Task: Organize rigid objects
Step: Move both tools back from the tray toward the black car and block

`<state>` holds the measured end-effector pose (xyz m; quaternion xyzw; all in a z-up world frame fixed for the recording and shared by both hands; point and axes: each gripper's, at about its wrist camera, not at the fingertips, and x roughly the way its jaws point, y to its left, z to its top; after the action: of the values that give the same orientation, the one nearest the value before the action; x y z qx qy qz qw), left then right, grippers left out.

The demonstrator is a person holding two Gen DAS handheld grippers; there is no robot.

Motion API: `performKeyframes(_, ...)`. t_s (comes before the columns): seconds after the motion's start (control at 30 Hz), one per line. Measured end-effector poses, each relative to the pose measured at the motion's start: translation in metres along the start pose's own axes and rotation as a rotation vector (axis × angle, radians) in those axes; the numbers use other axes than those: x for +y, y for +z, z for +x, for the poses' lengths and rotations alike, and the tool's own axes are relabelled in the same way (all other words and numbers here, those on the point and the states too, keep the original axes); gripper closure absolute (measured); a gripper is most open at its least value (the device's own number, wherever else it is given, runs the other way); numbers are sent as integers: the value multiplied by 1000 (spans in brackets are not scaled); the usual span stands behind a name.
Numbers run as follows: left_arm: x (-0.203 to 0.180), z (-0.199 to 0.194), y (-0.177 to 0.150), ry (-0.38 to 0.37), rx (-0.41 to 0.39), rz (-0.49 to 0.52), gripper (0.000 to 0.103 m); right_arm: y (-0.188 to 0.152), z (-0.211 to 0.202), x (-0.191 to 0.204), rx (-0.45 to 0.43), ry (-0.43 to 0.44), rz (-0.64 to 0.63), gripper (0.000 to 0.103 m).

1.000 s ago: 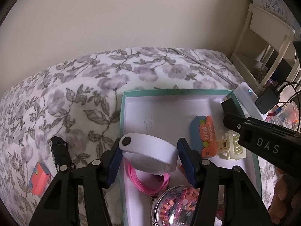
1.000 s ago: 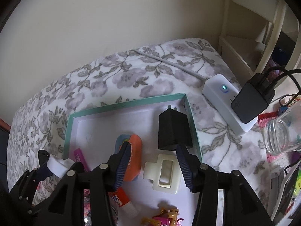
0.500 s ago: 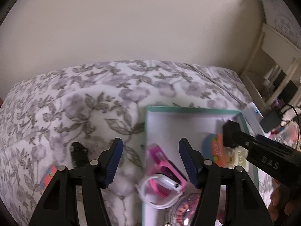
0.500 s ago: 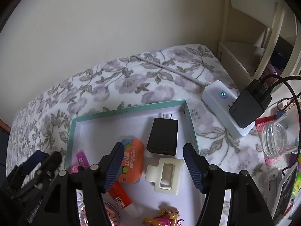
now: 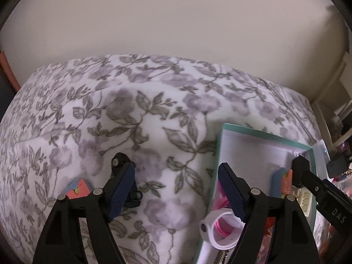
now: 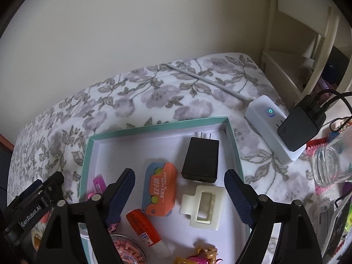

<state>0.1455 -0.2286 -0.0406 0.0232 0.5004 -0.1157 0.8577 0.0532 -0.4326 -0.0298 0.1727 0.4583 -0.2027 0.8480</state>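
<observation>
A teal-rimmed white box lies on the flowered bedspread. In it are a black charger, an orange and blue carrot knife, a cream hair clip, a red glue stick and a pink item. My right gripper hovers over the knife and clip, jaws opening and pressing on nothing. My left gripper is over bare bedspread left of the box, jaws opening with nothing between them. A white ring rests at the box's near left edge. A small black object and an orange block lie by the left finger.
A white power strip with a black adapter and cables sits right of the box. A glass jar stands further right on a pink mat. A cream shelf unit rises at the far right. A wall backs the bed.
The left gripper let go of the white ring at the box and swung left over the bedspread. The right gripper released the black charger into the box and opened wider.
</observation>
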Motion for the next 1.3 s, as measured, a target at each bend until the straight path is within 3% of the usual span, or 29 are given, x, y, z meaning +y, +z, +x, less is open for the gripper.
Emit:
performKeyframes(0.1,4,1,0,18,3,-17,24,-1,1,4,-4,3,-12,7)
performKeyframes(0.4,15,9,0,43,28,-56,24,-2,3,9,-7,7,-25,2)
performKeyframes(0.43,16,10,0,47,28,-58,22,-2,4,10,-5,9,-27,1)
performKeyframes(0.47,17,10,0,55,28,-61,11,-2,5,10,-3,12,-28,0)
performKeyframes(0.53,18,10,0,58,24,-69,4,-2,6,12,1,23,-30,0)
performKeyframes(1.3,39,2,8,99,42,-77,4,-2,-2,45,-7,25,-101,0)
